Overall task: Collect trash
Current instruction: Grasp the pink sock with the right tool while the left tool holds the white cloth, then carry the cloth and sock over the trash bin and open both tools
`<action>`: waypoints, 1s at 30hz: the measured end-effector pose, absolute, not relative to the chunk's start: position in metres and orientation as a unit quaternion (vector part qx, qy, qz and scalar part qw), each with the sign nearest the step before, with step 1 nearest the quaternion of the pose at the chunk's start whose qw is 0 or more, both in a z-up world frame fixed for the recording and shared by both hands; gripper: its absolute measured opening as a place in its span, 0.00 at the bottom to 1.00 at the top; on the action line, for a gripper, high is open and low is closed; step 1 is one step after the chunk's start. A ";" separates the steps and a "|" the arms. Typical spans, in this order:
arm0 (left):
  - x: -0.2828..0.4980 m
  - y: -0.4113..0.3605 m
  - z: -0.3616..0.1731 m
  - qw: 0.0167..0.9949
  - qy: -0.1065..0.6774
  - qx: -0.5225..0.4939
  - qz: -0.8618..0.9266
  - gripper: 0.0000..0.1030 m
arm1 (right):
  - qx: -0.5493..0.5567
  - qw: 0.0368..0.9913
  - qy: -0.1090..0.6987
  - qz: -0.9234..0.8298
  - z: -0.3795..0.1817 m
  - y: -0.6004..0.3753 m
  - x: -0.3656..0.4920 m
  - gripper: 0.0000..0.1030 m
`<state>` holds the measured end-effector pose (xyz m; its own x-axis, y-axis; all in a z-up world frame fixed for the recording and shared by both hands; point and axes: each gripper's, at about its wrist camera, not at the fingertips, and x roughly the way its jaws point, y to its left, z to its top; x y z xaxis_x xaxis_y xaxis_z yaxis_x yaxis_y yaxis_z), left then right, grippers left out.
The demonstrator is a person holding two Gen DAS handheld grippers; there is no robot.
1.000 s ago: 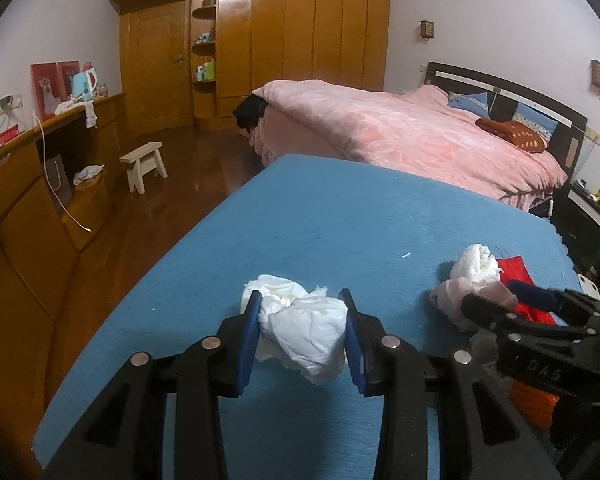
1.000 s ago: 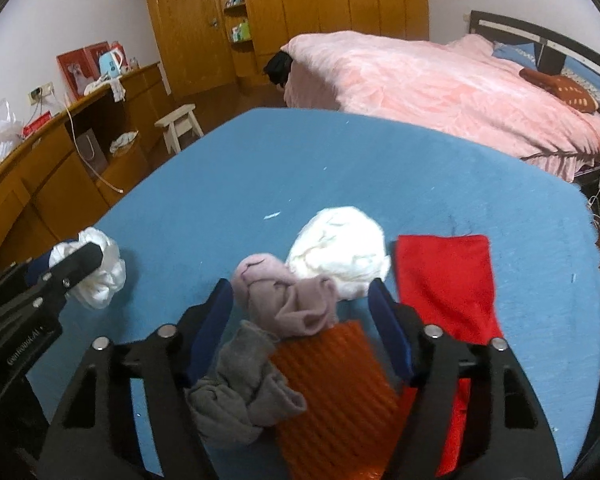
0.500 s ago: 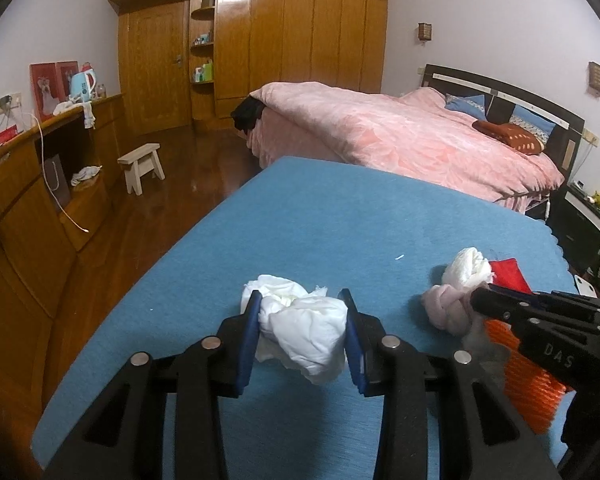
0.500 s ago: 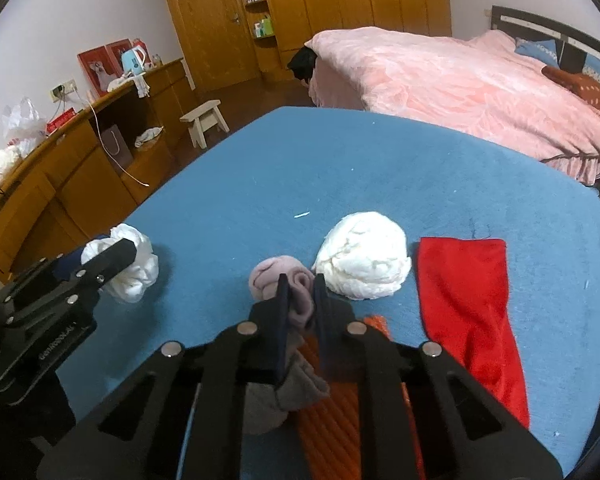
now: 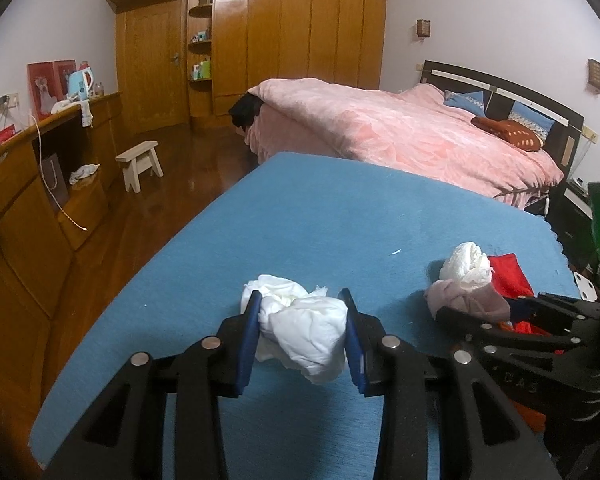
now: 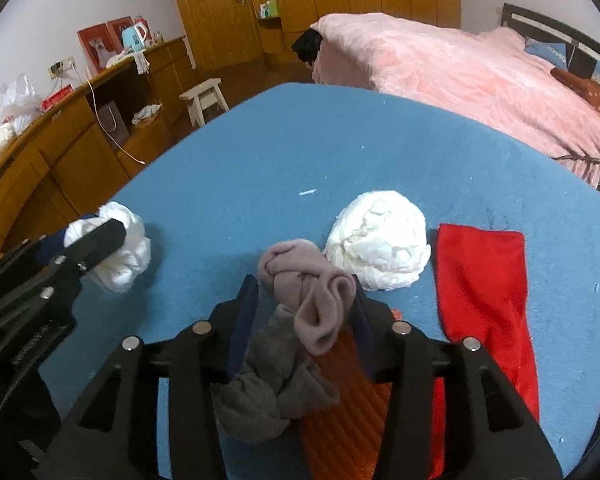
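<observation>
On the blue tablecloth (image 5: 320,220), left gripper (image 5: 301,322) pinches a crumpled white tissue (image 5: 304,328); at three o'clock, right gripper (image 6: 304,304) jaws are opening around a mauve sock (image 6: 308,280).

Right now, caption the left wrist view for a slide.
Left fingers clamp white tissue on blue table.

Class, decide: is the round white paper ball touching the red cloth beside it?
Apart. The right wrist view shows a strip of blue table cover between the white paper ball and the red cloth.
</observation>
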<state>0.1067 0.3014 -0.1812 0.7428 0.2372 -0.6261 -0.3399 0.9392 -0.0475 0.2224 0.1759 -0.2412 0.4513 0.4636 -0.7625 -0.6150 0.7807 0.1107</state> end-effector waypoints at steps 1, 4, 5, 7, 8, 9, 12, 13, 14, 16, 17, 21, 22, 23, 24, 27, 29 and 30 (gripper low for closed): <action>0.107 0.302 -0.182 0.930 0.324 -0.080 0.156 0.37 | -0.092 0.847 0.416 0.319 -0.242 0.176 0.223 0.37; 0.107 0.302 -0.181 0.930 0.324 -0.080 0.156 0.37 | -0.084 0.844 0.416 0.327 -0.238 0.171 0.224 0.30; 0.107 0.301 -0.181 0.930 0.324 -0.080 0.156 0.37 | -0.081 0.845 0.413 0.329 -0.235 0.169 0.223 0.29; 0.107 0.303 -0.181 0.930 0.322 -0.080 0.156 0.37 | -0.074 0.849 0.406 0.332 -0.229 0.163 0.221 0.27; 0.106 0.303 -0.180 0.931 0.321 -0.079 0.156 0.37 | -0.069 0.851 0.401 0.333 -0.225 0.160 0.220 0.27; 0.106 0.302 -0.179 0.931 0.319 -0.079 0.155 0.37 | -0.066 0.852 0.397 0.334 -0.221 0.158 0.218 0.21; 0.104 0.300 -0.172 0.934 0.314 -0.077 0.153 0.37 | -0.057 0.857 0.387 0.336 -0.209 0.149 0.215 0.21; 0.104 0.297 -0.169 0.935 0.312 -0.077 0.152 0.37 | -0.054 0.859 0.383 0.336 -0.204 0.145 0.214 0.21; 0.104 0.295 -0.166 0.936 0.309 -0.076 0.150 0.37 | -0.049 0.861 0.378 0.336 -0.199 0.140 0.213 0.21; 0.103 0.290 -0.160 0.938 0.304 -0.073 0.147 0.37 | -0.045 0.865 0.372 0.335 -0.192 0.134 0.213 0.21; 0.104 0.288 -0.157 0.939 0.303 -0.073 0.145 0.37 | -0.042 0.867 0.368 0.334 -0.188 0.128 0.212 0.21; 0.102 0.274 -0.146 0.943 0.296 -0.069 0.134 0.37 | -0.031 0.876 0.355 0.325 -0.172 0.108 0.207 0.21; 0.102 0.270 -0.143 0.944 0.294 -0.068 0.132 0.37 | -0.029 0.878 0.353 0.324 -0.168 0.105 0.206 0.21; 0.102 0.266 -0.141 0.945 0.292 -0.066 0.129 0.37 | -0.025 0.880 0.348 0.321 -0.163 0.098 0.205 0.21; 0.102 0.260 -0.137 0.947 0.289 -0.064 0.125 0.37 | -0.023 0.882 0.345 0.319 -0.160 0.094 0.204 0.21; 0.102 0.247 -0.129 0.950 0.284 -0.060 0.115 0.37 | -0.015 0.889 0.336 0.310 -0.149 0.078 0.201 0.21; 0.102 0.235 -0.122 0.953 0.277 -0.059 0.104 0.37 | -0.010 0.893 0.330 0.306 -0.142 0.067 0.198 0.21; 0.103 0.230 -0.119 0.955 0.275 -0.057 0.101 0.37 | -0.007 0.896 0.324 0.302 -0.137 0.059 0.196 0.21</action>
